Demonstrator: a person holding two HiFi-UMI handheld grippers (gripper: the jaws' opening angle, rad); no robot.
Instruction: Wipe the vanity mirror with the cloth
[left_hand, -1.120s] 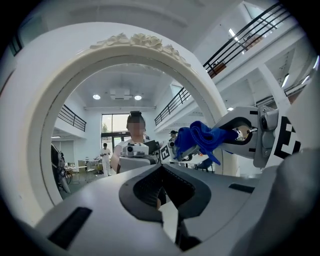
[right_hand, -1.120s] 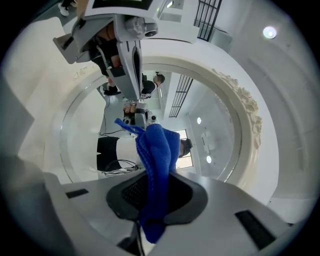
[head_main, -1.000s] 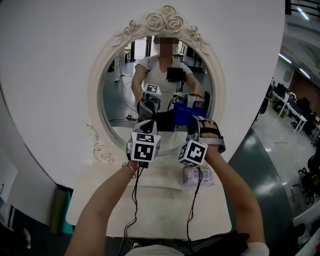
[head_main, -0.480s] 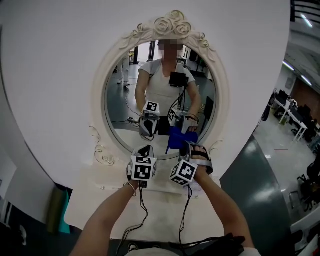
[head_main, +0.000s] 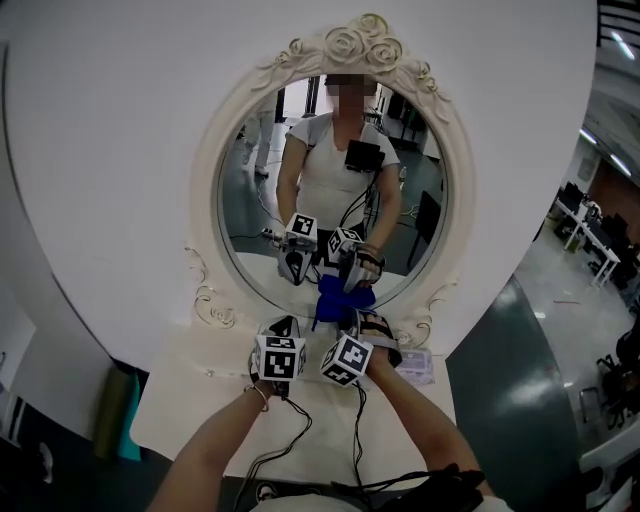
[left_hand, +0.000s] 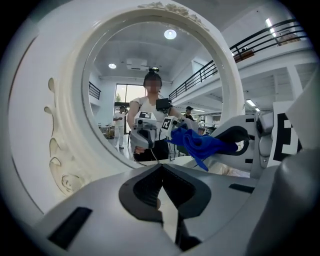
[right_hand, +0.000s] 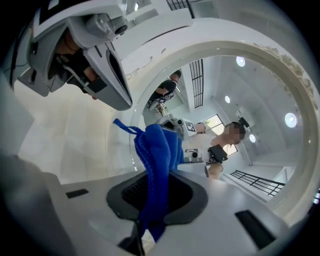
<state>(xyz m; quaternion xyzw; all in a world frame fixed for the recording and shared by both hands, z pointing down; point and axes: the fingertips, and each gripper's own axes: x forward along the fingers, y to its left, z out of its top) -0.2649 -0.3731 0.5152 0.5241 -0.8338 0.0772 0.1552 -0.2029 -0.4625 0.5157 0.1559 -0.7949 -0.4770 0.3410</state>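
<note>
So the vanity mirror (head_main: 330, 190) is a round one in a chunky white frame (head_main: 205, 200) with carved roses on top, standing at the back of a white table (head_main: 300, 430). Both arms are stretched out low in front of it.

The right claw (right_hand: 157, 192) is clamped on the blue cloth (right_hand: 156, 155), which sticks up out of the jaws in a bunched fold with a little loop at the top. From the head view the cloth sits right at the bottom edge of the glass, just above the lower frame, and it blends into its own reflection there. I honestly can't tell if it's touching the glass or just hanging in front of it.

The left claw (left_hand: 161, 172) is just beside the right one, jaws together with nothing between them, pointing at the lower part of the mirror.

There's also a small pale packet (head_main: 415, 365) lying on the table near the right forearm. The glass reflects the person and both grippers.
</note>
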